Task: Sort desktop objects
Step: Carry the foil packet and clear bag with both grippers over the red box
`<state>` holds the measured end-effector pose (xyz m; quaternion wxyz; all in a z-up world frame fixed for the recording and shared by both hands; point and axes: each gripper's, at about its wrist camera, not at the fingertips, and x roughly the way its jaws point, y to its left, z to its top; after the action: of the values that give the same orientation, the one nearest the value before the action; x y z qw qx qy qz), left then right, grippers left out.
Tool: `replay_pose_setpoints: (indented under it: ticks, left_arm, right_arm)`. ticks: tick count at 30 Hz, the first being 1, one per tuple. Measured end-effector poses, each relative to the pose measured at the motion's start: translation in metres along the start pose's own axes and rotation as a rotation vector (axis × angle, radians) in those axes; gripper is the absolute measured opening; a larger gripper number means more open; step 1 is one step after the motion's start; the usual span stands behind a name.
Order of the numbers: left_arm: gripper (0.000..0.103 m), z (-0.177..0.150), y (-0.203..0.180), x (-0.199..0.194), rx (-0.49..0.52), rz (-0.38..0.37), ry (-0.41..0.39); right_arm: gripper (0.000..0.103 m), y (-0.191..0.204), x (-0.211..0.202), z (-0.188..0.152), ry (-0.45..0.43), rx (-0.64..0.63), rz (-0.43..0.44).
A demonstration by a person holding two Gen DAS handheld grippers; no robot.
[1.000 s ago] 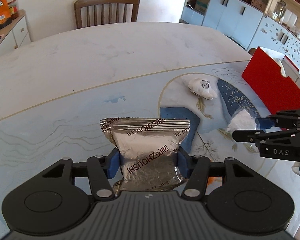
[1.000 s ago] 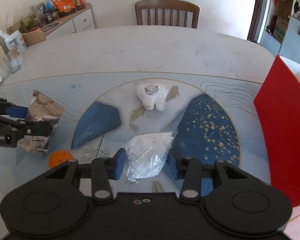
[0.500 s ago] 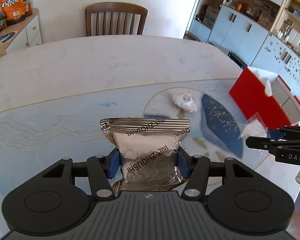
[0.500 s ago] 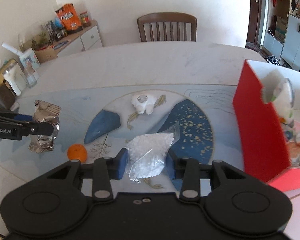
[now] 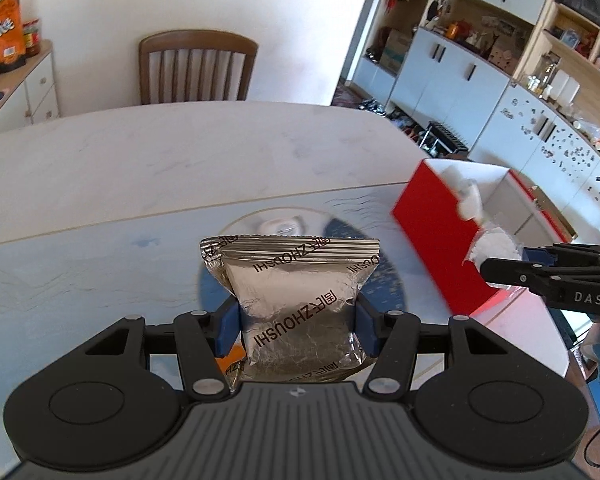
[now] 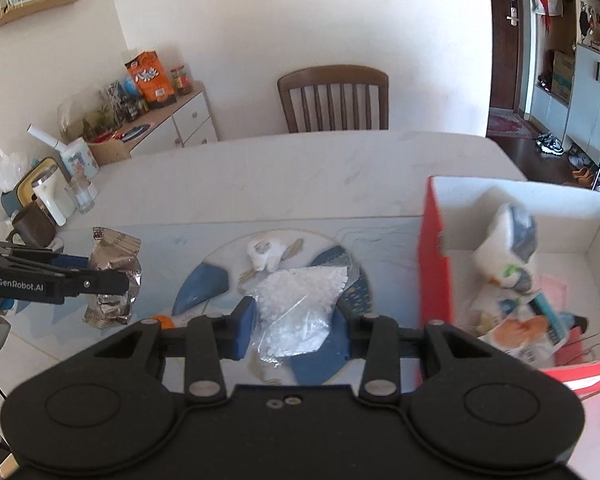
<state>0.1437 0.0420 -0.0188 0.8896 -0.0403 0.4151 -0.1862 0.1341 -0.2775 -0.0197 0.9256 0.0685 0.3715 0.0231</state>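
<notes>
My left gripper (image 5: 296,320) is shut on a silver foil snack packet (image 5: 296,296) and holds it well above the table; it also shows in the right wrist view (image 6: 114,280). My right gripper (image 6: 296,324) is shut on a clear bag of white granules (image 6: 300,304), raised above the table beside the red box (image 6: 434,272). In the left wrist view the bag (image 5: 496,246) hangs at the red box's (image 5: 440,240) near rim. The box holds several packets (image 6: 508,248).
A white plush toy (image 6: 266,252) lies on the blue patterned mat (image 6: 204,288). An orange (image 6: 165,321) sits near the front edge. A mug (image 6: 32,224), a glass and a kettle stand at the table's left. A wooden chair (image 6: 334,98) stands behind.
Both grippers have risen high above the table with their loads. The right gripper has moved right, bringing the granule bag beside the red box's open top.
</notes>
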Motion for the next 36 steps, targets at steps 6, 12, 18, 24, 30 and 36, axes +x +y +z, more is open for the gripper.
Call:
replay_pose_setpoints:
  ticks: [6, 12, 18, 24, 30, 36]
  left_arm:
    - [0.056, 0.012, -0.039, 0.009, 0.035, -0.018, -0.017]
    - [0.056, 0.024, -0.079, 0.027, 0.074, -0.055, -0.018]
    - [0.056, 0.037, -0.124, 0.049, 0.137, -0.099, -0.013]
    - [0.056, 0.049, -0.168, 0.068, 0.216, -0.145, -0.011]
    - [0.056, 0.056, -0.207, 0.088, 0.293, -0.182, 0.009]
    - [0.056, 0.061, -0.239, 0.111, 0.368, -0.199, 0.04]
  right_arm:
    - [0.039, -0.032, -0.016, 0.003, -0.025, 0.015, -0.03]
    - [0.039, -0.068, -0.03, 0.002, -0.051, 0.043, -0.063]
    - [0.039, -0.106, -0.044, -0.002, -0.066, 0.076, -0.107]
    - [0.039, -0.14, -0.051, -0.005, -0.069, 0.101, -0.151]
    - [0.039, -0.173, -0.056, -0.006, -0.067, 0.12, -0.192]
    - [0.039, -0.198, -0.051, -0.004, -0.048, 0.127, -0.213]
